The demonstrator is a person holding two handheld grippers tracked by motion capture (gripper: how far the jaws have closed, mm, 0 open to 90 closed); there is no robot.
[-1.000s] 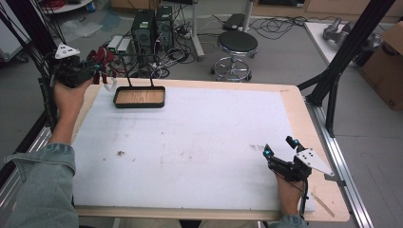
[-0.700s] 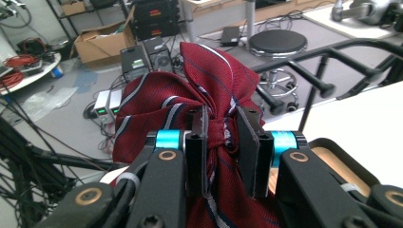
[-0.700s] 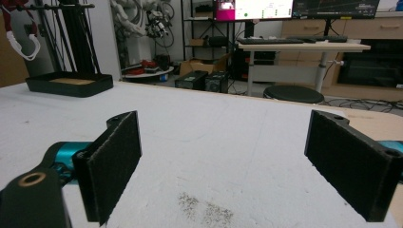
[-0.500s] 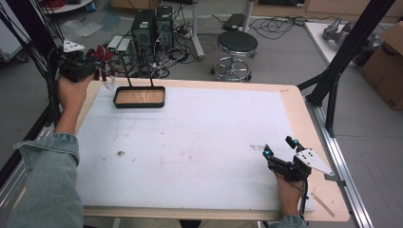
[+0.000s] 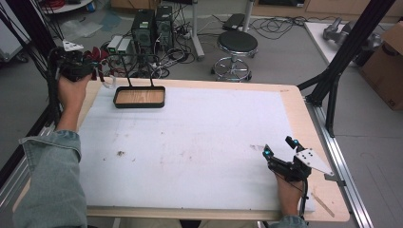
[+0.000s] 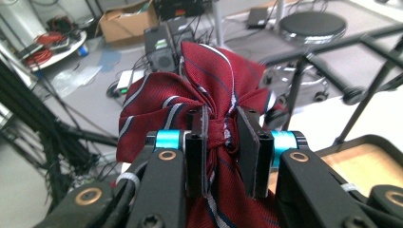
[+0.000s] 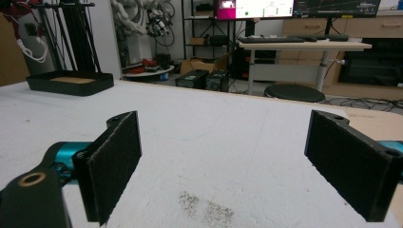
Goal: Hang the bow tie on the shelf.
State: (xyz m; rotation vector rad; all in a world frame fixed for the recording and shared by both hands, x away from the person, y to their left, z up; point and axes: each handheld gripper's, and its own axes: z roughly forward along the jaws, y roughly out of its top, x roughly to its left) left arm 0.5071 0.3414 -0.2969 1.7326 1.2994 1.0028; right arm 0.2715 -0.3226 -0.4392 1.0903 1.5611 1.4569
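Drifting further past the table's upper-left corner since a moment ago, the left gripper [image 6: 222, 142] pinches a bunched red striped necktie [image 6: 199, 95], its lower end cut off. Right gripper [image 5: 280, 148], lower right, rests spread wide. Beyond, a black tray [image 5: 139, 97] sits upper left.

Tie [image 6: 209, 109] lower end hidden behind fingers [image 6: 197, 152], possibly knotted
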